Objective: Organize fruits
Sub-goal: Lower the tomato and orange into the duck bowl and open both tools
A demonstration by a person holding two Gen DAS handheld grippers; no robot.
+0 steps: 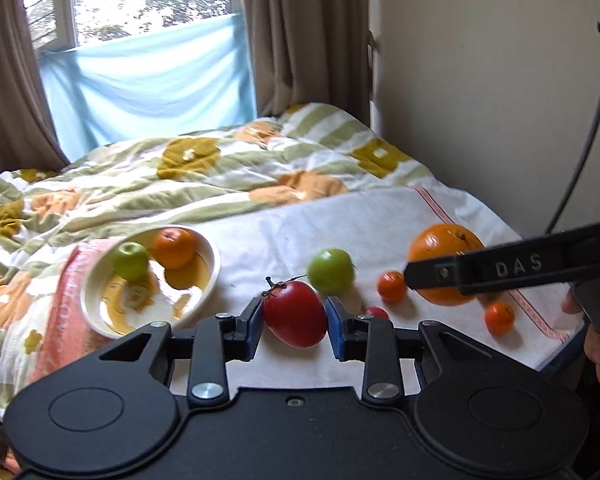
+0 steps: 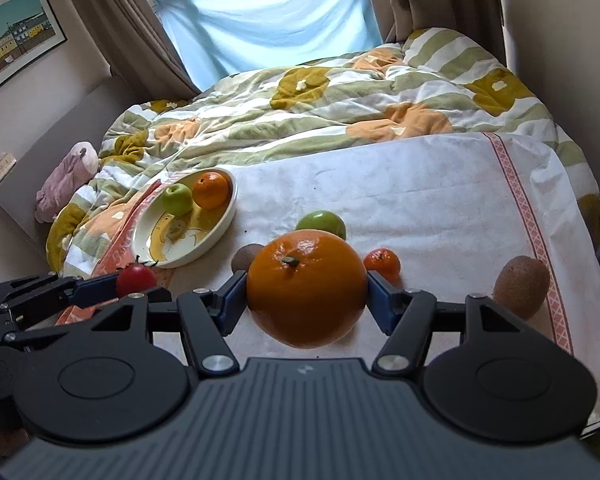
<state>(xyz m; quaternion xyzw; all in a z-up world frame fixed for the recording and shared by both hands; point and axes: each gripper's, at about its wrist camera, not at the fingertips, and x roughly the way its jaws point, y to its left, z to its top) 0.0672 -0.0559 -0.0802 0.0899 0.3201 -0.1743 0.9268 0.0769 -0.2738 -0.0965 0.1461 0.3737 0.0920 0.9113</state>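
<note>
Left tool: pinching a red tomato, lifted above the white cloth.
Right tool: clamped on a large orange, raised over the cloth.
Bowl: far left on the bed, holding a green apple and an orange.
Loose fruit: another green apple, two small oranges, two kiwis.

A smooth red tomato is being clamped between the blue pads of the left gripper, while a large orange is being held in the right gripper above the white cloth.
</note>
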